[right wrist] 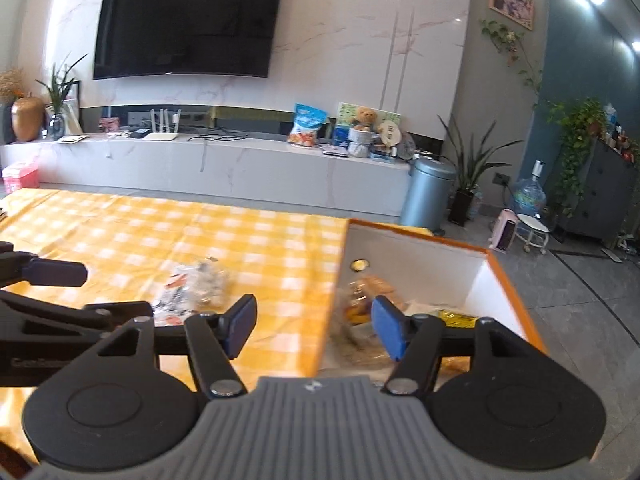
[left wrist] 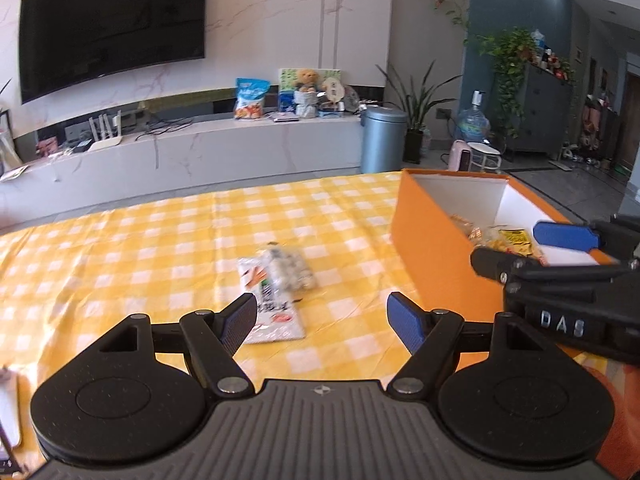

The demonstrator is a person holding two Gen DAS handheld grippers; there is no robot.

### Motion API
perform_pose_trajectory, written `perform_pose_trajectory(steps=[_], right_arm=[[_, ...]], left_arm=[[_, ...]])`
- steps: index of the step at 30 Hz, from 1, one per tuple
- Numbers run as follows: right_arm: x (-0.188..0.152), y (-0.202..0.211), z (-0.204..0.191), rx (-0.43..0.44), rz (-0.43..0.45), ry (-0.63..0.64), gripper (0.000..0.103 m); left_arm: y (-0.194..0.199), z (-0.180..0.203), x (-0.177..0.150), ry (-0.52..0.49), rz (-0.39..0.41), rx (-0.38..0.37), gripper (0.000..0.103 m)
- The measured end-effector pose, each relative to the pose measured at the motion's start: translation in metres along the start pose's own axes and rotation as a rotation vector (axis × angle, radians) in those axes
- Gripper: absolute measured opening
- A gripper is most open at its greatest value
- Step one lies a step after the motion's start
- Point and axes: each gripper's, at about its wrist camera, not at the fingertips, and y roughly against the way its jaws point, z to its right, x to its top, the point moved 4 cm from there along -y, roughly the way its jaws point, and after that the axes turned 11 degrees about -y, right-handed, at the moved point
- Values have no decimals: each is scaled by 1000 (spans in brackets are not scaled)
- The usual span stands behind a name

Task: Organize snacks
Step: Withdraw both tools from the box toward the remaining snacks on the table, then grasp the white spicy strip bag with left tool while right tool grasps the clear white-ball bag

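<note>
Two snack packets lie on the yellow checked tablecloth: a flat white packet and a clear bag of pale round snacks on it. They also show in the right wrist view. An orange box with a white inside stands at the right and holds several snacks, one a yellow packet. My left gripper is open and empty, just short of the packets. My right gripper is open and empty above the box's near left wall.
The right gripper's body reaches in over the box beside my left gripper. Beyond the table's far edge stand a white TV bench, a grey bin and plants.
</note>
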Motion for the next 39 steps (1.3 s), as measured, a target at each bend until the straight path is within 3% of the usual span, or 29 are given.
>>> perform_pose_trajectory(steps=[12, 19, 27, 30, 39], right_arm=[[-25, -12, -35, 28, -61, -24, 66], [-34, -39, -49, 37, -108, -16, 66], [-41, -64, -62, 32, -145, 21, 65], [-42, -77, -63, 14, -170, 24, 60], [-32, -115, -58, -32, -180, 10, 57]], left_arm=[[-7, -42, -31, 110, -59, 37, 87], [-21, -57, -43, 152, -100, 26, 87], [-45, -66, -44, 175, -130, -2, 90], [-55, -69, -40, 185, -135, -11, 90], [-103, -73, -22, 252, -155, -87, 89]])
